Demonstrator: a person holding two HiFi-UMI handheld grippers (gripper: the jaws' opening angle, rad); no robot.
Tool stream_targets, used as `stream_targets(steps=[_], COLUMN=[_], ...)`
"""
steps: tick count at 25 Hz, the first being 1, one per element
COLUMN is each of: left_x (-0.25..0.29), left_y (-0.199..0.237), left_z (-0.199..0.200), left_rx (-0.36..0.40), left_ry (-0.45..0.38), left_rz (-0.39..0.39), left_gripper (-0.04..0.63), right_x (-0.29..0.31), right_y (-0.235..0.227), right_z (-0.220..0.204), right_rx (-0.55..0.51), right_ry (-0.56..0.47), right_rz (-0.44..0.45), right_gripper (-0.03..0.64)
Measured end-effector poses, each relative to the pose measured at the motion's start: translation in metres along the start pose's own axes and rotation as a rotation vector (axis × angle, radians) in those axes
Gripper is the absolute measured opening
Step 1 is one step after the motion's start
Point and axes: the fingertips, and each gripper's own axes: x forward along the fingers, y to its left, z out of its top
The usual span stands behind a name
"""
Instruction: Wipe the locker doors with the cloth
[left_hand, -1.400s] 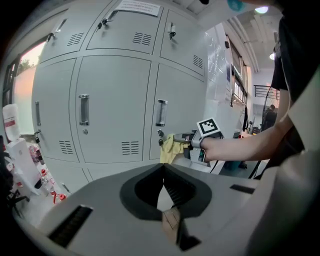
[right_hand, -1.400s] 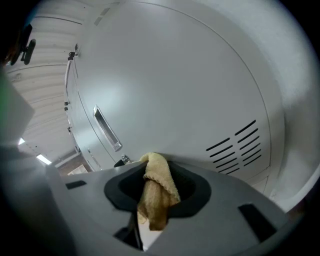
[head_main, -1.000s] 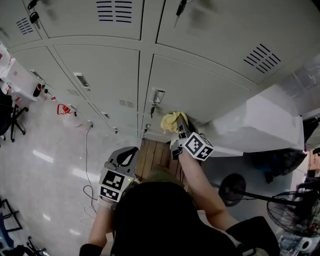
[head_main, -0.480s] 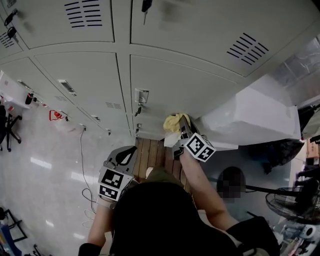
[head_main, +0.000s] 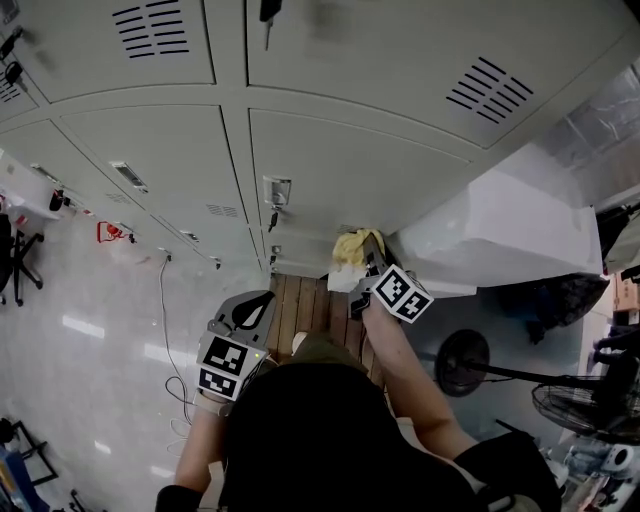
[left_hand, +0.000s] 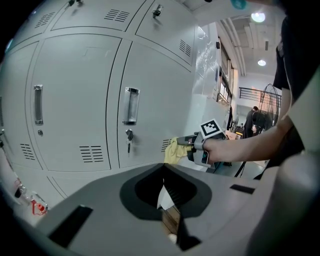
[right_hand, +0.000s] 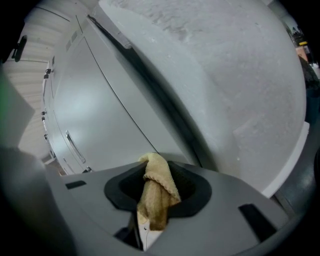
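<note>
Grey locker doors (head_main: 330, 170) fill the top of the head view. My right gripper (head_main: 365, 252) is shut on a yellow cloth (head_main: 350, 246), which is pressed against a lower door near its right edge, next to a white panel. In the right gripper view the cloth (right_hand: 156, 187) hangs bunched out of the gripper (right_hand: 152, 212), with the door (right_hand: 100, 115) just ahead. From the left gripper view, the cloth (left_hand: 174, 150) touches the door (left_hand: 150, 100) past a handle (left_hand: 130, 105). My left gripper (head_main: 258, 303) hangs low, away from the lockers, shut and empty (left_hand: 162, 189).
A big white panel (head_main: 500, 235) stands against the lockers on the right. A wooden slat platform (head_main: 300, 310) lies below the doors. A key hangs in a lock (head_main: 271, 217). A cable (head_main: 165, 300) trails over the floor at left, and a fan (head_main: 470, 365) stands at right.
The cloth in my right gripper has slid rightwards along the lower door, away from the handle and closer to the white panel. My left gripper has stayed put.
</note>
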Motion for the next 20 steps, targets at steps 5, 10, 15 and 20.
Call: stream_targets(steps=[5,10,15,20], left_x=[-0.004,-0.010,-0.019,-0.030], left_y=[0.004,0.011,0.020,0.032], left_z=[-0.004,-0.008,-0.013,-0.018], left_rx=[-0.009,-0.025,-0.042,-0.065], left_ry=[0.005,0.008,0.008,0.005], left_rz=[0.017,0.044,0.076,0.119], left_gripper=[0.009,0.009,0.009,0.009], right_x=[0.006,0.016,0.027,0.040], right_y=[0.004,0.018,0.038,0.058], right_z=[-0.011,-0.022,-0.035,-0.051], right_rx=[0.001,-0.002,-0.014,-0.028], right_ry=[0.032,0.064,0.101,0.142], right_rz=[0.015,0.049,0.095,0.134], right_gripper=[0.114,0.114,0.114,0.114])
